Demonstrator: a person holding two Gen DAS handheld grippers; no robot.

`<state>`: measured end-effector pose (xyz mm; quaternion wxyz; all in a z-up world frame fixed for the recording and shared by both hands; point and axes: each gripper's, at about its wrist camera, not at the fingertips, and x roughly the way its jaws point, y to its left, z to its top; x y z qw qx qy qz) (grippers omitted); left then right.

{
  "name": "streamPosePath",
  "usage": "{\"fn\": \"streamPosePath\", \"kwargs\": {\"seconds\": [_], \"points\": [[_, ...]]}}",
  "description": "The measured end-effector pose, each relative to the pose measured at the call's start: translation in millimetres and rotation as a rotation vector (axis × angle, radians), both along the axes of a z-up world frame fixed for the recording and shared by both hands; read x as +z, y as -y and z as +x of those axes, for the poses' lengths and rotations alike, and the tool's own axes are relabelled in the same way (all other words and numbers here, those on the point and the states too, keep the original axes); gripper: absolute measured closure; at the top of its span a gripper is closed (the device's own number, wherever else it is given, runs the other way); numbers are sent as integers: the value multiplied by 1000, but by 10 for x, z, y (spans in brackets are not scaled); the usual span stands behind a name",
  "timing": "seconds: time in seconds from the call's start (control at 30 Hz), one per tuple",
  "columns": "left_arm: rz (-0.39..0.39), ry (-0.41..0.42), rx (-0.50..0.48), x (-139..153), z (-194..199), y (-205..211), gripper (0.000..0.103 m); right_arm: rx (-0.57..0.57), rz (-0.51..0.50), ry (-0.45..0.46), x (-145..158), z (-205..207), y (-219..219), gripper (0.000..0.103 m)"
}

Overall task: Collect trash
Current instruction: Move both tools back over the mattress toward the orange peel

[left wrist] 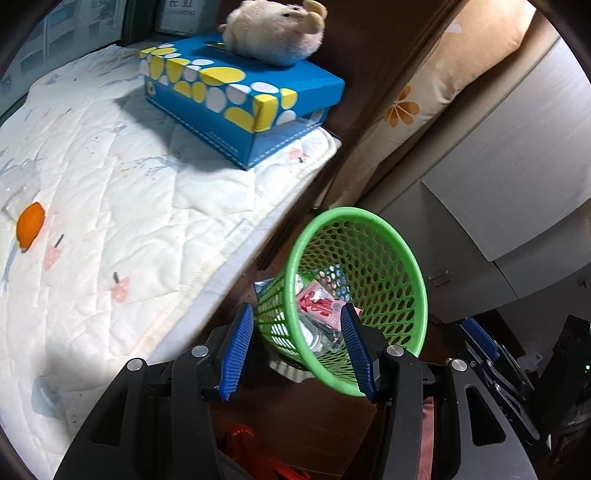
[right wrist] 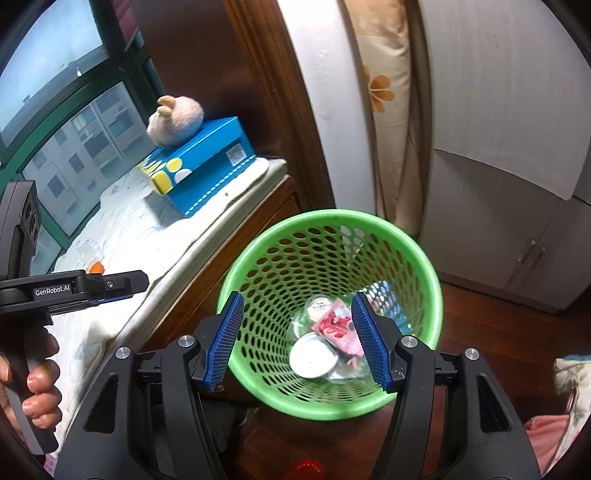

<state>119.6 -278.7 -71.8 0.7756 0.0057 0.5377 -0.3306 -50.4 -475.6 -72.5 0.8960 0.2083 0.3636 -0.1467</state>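
Note:
A green mesh basket (left wrist: 384, 225) (right wrist: 332, 216) stands on the floor beside the bed. It holds a pink wrapper (right wrist: 334, 325) (left wrist: 319, 304), a round white lid (right wrist: 313, 356) and clear plastic pieces. My left gripper (left wrist: 297, 350) hangs open over the basket's near rim, with nothing between its blue pads (left wrist: 238, 354). My right gripper (right wrist: 297, 339) is also open and empty, right above the basket's mouth. A small orange item (left wrist: 31, 225) (right wrist: 96, 266) lies on the white quilt next to clear plastic (left wrist: 18, 188).
A blue dotted tissue box (left wrist: 240, 99) (right wrist: 199, 166) with a plush toy (left wrist: 275, 31) on top sits at the quilt's far end. A hand (right wrist: 40, 387) holds the left gripper (right wrist: 125, 288) over the bed edge. White cabinets (right wrist: 517, 221) stand to the right.

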Motion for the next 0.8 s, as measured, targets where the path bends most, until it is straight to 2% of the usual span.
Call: {"fn": "streamPosePath", "kwargs": {"seconds": [0.13, 0.2, 0.4, 0.5, 0.57, 0.6, 0.8], "points": [[35, 47, 69, 44, 124, -314, 55, 41, -6, 0, 24, 121, -164, 38], [54, 64, 106, 59, 200, -473, 51, 64, -8, 0, 35, 184, -254, 38], [70, 84, 239, 112, 515, -1020, 50, 132, -15, -1, 73, 402, -519, 37], [82, 94, 309, 138, 687, -1275, 42, 163, -20, 3, 99, 498, -647, 37], [84, 95, 345, 138, 801, -1429, 32, 183, -14, 4, 111, 575, -725, 37], [90, 105, 366, 141, 844, -1505, 23, 193, -11, 6, 121, 607, -764, 37], [115, 139, 427, 118, 1201, -1868, 17, 260, -16, 11, 173, 855, -1033, 35]]}}
